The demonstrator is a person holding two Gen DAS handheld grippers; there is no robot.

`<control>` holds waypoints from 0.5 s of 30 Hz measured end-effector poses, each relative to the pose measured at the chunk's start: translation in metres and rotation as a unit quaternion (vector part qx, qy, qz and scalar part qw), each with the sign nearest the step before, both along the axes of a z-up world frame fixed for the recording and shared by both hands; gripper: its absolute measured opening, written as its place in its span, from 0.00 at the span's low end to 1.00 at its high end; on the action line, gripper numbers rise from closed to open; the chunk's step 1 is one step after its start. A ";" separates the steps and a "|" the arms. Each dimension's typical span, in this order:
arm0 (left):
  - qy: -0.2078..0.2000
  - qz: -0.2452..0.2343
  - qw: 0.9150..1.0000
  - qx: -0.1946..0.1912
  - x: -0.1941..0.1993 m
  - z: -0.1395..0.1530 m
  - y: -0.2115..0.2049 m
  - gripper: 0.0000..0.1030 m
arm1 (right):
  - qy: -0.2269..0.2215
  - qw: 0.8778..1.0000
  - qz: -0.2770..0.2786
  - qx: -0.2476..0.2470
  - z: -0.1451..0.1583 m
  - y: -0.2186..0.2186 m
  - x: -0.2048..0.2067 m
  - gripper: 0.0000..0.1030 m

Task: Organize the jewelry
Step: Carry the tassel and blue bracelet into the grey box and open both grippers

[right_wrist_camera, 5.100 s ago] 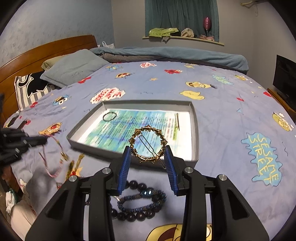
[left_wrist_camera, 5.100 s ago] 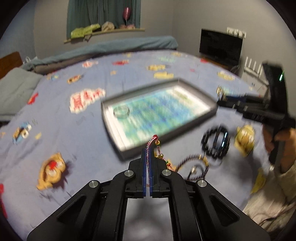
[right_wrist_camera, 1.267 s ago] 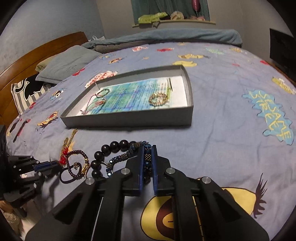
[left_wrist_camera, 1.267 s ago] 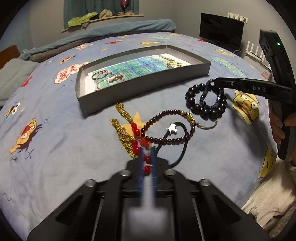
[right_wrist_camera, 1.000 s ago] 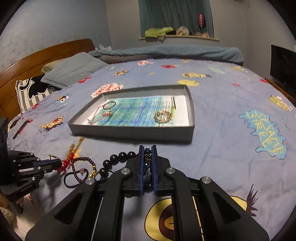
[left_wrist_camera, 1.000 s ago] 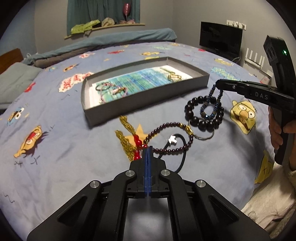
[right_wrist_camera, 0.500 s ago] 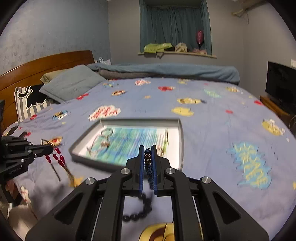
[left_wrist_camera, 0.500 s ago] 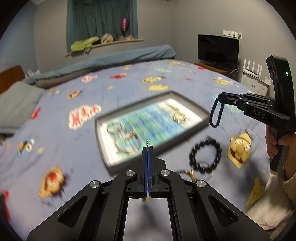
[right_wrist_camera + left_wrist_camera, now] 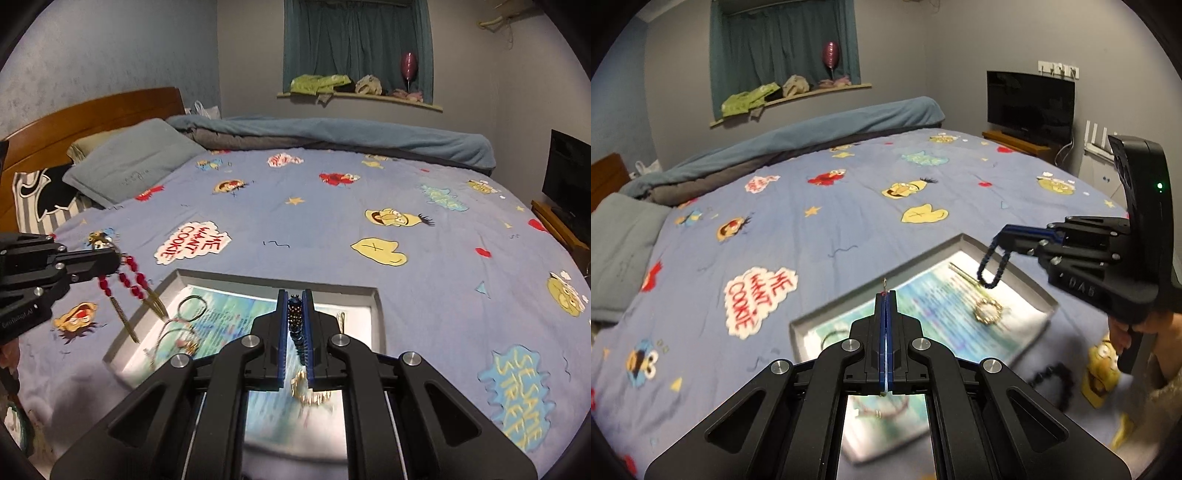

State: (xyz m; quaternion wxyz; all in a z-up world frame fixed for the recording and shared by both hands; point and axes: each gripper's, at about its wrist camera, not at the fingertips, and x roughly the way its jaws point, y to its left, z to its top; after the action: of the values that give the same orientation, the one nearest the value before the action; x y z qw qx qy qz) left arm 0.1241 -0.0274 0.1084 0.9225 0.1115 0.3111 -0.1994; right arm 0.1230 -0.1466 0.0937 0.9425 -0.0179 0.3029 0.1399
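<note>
Black-framed, blue-padded, the left gripper (image 9: 885, 295) is seen pressed together on a red-beaded strand with gold tassels (image 9: 127, 275), which hangs over the left edge of the shallow grey rectangular tray (image 9: 373, 295). The right gripper (image 9: 295, 295) is clamped on a dark blue beaded bracelet (image 9: 295, 317); from the left wrist view its loop (image 9: 991, 266) is seen dangling above the tray's far end. Two pieces are thus held in the air, one per gripper. Inside the tray, on a blue-green printed sheet (image 9: 229, 314), are laid one round gold brooch (image 9: 987, 312), one thin gold pin (image 9: 962, 273), and thin bangles with a pink-beaded chain (image 9: 181, 325), blurred too much to count. One black beaded bracelet (image 9: 1052, 376) lies on the blue cartoon-print bedspread (image 9: 332, 221) just beside the tray. Farther off are one grey pillow (image 9: 136, 162), a rolled blue blanket (image 9: 332, 136), a wooden headboard (image 9: 92, 110), a black television (image 9: 1030, 101) and teal curtains (image 9: 354, 44).
</note>
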 end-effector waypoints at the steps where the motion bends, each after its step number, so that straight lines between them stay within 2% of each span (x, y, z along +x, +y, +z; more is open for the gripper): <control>1: 0.003 -0.006 1.000 -0.002 0.009 -0.004 -0.004 0.01 | 0.006 1.000 0.000 0.001 -0.004 0.002 0.009 0.07; 6: 0.036 -0.024 0.999 -0.008 0.046 -0.026 -0.024 0.01 | 0.031 1.000 0.005 0.005 -0.025 0.008 0.042 0.07; 9: 0.056 -0.030 0.998 -0.014 0.064 -0.043 -0.031 0.01 | 0.060 0.998 0.012 0.018 -0.038 0.008 0.057 0.07; 15: 0.094 -0.013 0.995 0.007 0.093 -0.077 -0.032 0.01 | 0.099 0.995 0.011 0.011 -0.057 0.011 0.073 0.07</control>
State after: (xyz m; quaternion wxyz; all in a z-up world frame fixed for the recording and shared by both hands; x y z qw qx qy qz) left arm 0.2168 -0.0593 0.0317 0.8856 0.1030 0.3964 -0.2190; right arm 0.1957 -0.1359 0.0367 0.9066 0.0030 0.3928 0.1543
